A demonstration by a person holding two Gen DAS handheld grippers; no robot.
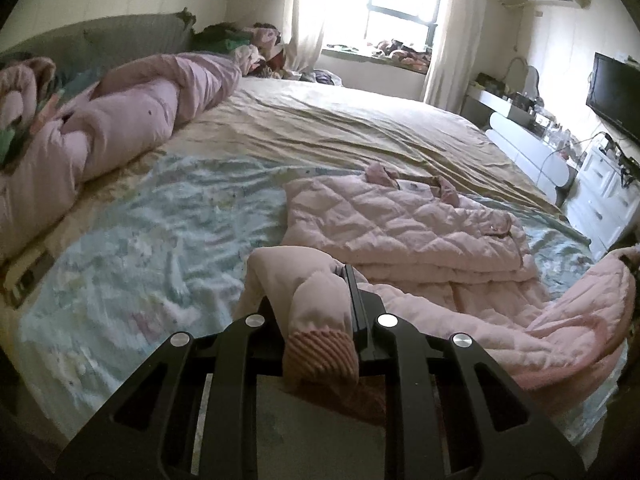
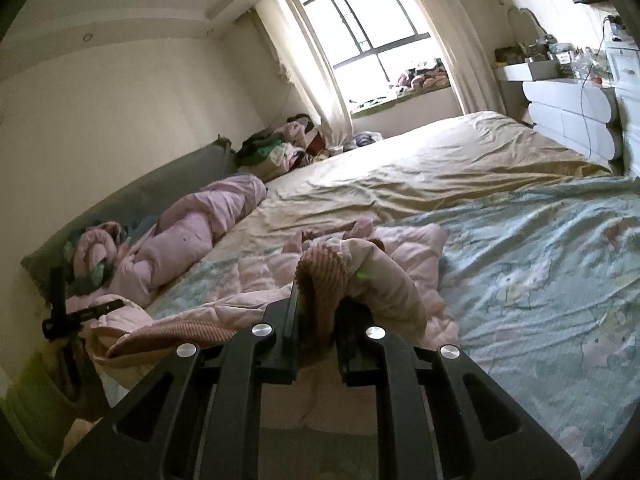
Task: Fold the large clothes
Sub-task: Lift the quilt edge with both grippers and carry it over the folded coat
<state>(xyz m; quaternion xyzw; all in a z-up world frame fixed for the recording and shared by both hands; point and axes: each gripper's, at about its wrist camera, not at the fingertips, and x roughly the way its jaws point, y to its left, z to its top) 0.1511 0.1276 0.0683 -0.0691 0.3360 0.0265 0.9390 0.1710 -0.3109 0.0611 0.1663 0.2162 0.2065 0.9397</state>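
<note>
You had the pink jacket (image 1: 404,220) spread on the bed (image 1: 152,216), its quilted body lying flat toward 1 o'clock of your left tool (image 1: 320,292). That tool was clamped on a sleeve just above its ribbed cuff (image 1: 320,354), which hung back between the fingers. Your right tool (image 2: 318,300) was likewise closed on the other cuff (image 2: 324,276), with that sleeve draped over at 12 o'clock. Gripping both cuffs probably let you carry the sleeves inward over the body evenly. A rolled pink quilt (image 1: 132,120) lay well apart at 10 o'clock, clear of the folding.
</note>
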